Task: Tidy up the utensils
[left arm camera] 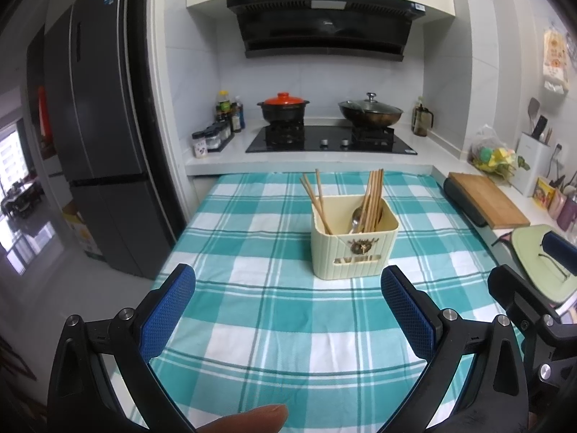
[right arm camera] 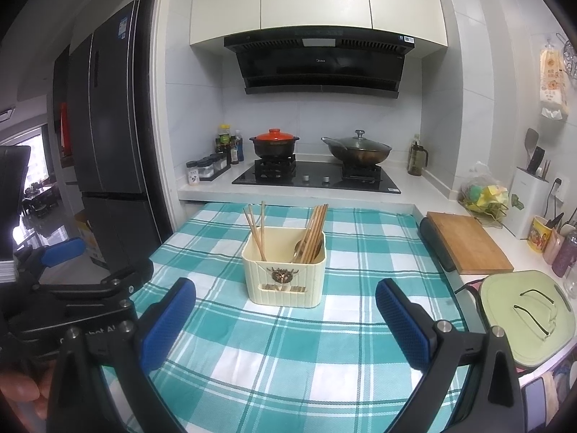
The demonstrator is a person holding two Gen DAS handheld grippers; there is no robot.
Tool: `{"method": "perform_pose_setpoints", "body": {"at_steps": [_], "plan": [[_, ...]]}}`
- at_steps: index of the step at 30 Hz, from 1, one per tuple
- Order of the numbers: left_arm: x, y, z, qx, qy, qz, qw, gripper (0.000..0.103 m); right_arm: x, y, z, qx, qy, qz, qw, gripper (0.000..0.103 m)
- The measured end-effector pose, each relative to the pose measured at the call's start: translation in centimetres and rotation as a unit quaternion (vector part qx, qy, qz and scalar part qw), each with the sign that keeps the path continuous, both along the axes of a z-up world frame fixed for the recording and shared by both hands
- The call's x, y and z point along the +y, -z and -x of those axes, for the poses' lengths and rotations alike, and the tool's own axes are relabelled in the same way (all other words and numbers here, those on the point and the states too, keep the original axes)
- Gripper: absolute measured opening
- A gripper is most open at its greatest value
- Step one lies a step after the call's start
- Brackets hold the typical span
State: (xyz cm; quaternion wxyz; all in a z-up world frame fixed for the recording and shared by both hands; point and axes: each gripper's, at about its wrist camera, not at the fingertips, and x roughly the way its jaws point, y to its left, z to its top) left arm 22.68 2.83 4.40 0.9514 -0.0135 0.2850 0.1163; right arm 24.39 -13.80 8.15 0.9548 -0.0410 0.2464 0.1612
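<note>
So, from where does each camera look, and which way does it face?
Left wrist: on the left claw, facing the utensil box and stove; a fingertip and the right claw show.
Right wrist: on the right claw, facing likewise; the left claw shows.
Shared: the box, checked cloth, stove.

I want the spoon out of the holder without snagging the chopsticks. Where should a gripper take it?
Only the spoon bowl shows, pointing up, low inside the holder beside the right chopsticks. Come straight down from above and pinch the bowl's edges; the handle is hidden below. Either gripper, left or right, looks open enough.
</note>
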Motion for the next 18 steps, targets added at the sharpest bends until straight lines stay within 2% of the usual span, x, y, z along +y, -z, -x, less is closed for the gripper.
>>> {"method": "perform_pose_setpoints", "body": {"at_steps": [15,18], "plan": [[-0.04,0.42,-0.15,0.005,0.004,-0.003,1.0000,0.103,-0.33,0.21,0.00,0.002,0.001,0.000,1.000,0.102],[0.10,0.50,0.27,-0.009,0.010,0.001,0.9999,0.103,-0.54,0.42,-0.04,0.004,0.003,0.000,1.000,0.102]]}}
